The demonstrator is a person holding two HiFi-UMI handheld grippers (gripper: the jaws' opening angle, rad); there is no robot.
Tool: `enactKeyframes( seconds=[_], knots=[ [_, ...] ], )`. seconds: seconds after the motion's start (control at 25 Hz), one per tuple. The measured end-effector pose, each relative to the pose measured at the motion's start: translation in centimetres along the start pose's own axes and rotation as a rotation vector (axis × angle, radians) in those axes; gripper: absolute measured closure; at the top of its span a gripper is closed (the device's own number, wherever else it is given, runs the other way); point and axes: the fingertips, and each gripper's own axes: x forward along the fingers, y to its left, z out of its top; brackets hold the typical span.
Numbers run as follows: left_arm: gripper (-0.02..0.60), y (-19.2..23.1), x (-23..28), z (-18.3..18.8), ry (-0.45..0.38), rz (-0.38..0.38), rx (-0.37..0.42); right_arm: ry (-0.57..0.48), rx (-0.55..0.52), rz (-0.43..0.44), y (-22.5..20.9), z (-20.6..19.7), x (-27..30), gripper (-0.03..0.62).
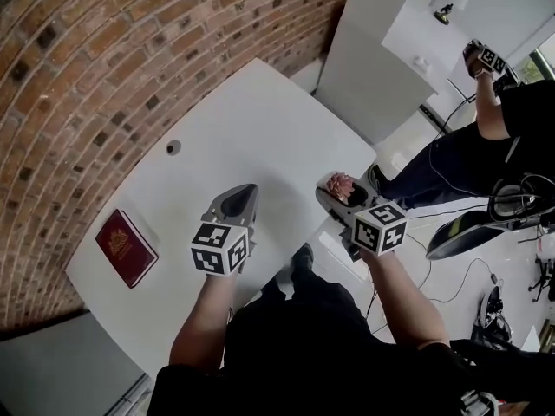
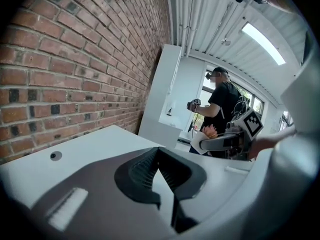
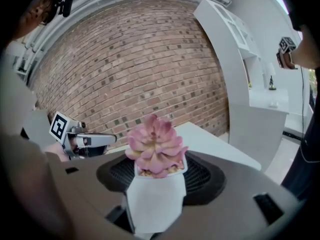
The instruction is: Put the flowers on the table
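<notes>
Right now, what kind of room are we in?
Probably an office or workshop room, indoors. There is a red brick wall, a plain white table with a dark red book on it, tall white shelving, and thin black cables trailing over the floor.

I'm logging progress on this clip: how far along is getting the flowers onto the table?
Done: the flower pot is picked up, clamped between the right gripper's jaws. In hand: it is held by the white table's near edge, not yet set down. Left: lower it onto the tabletop and release. The left gripper is shut and empty.
</notes>
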Motion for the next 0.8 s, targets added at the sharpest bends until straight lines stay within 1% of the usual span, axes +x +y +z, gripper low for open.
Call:
enactKeyframes(
  seconds=[0.16,0.4,0.6,0.8],
  knots=[
    [0.571,0.5,2.1,0.1,0.009,0.014,-0.012,0.042,-0.049,0.024,-1.8,0.0,2.9,0.322],
    [0.571,1.2,4.0,-0.9,0.040,0.043,-0.044,0.141,-0.120,0.045,-4.3,-2.4,7.1,0.322],
    [0.571,1.4,4.1,-1.4,0.060,0.062,-0.055,0.204,-0.145,0.043,-6.0,-4.3,9.6,0.322],
    [0.571,1.8,3.8,-1.8,0.069,0.098,-0.069,0.278,-0.213,0.074,-6.7,-6.2,12.5,0.322]
  ],
)
